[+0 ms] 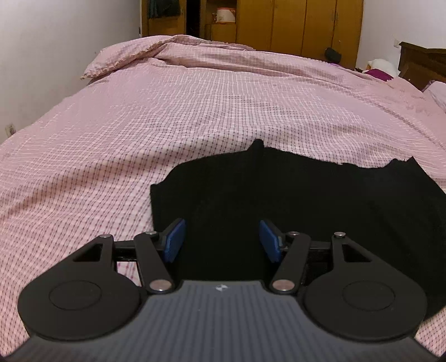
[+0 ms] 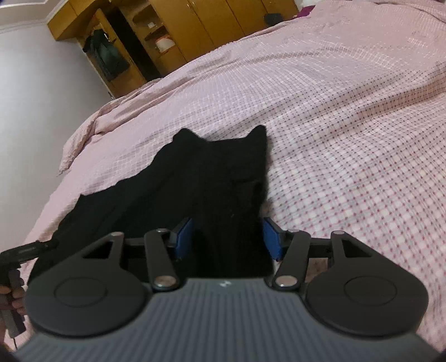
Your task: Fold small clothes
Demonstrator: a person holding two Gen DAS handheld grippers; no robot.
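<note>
Left wrist view: black garment spread flat on pink checked bedspread, near edge. Left gripper wide, nothing held, over garment's left part. Right gripper wide too, straddling its right edge. Both likely lined up on near corners to grab for a fold.

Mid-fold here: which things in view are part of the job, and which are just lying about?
In the job:
black garment, spread on the pink checked bedcover
left gripper, jaws open
right gripper, jaws open

Lying about:
wooden wardrobe
purple cloth
dark wooden headboard
</note>
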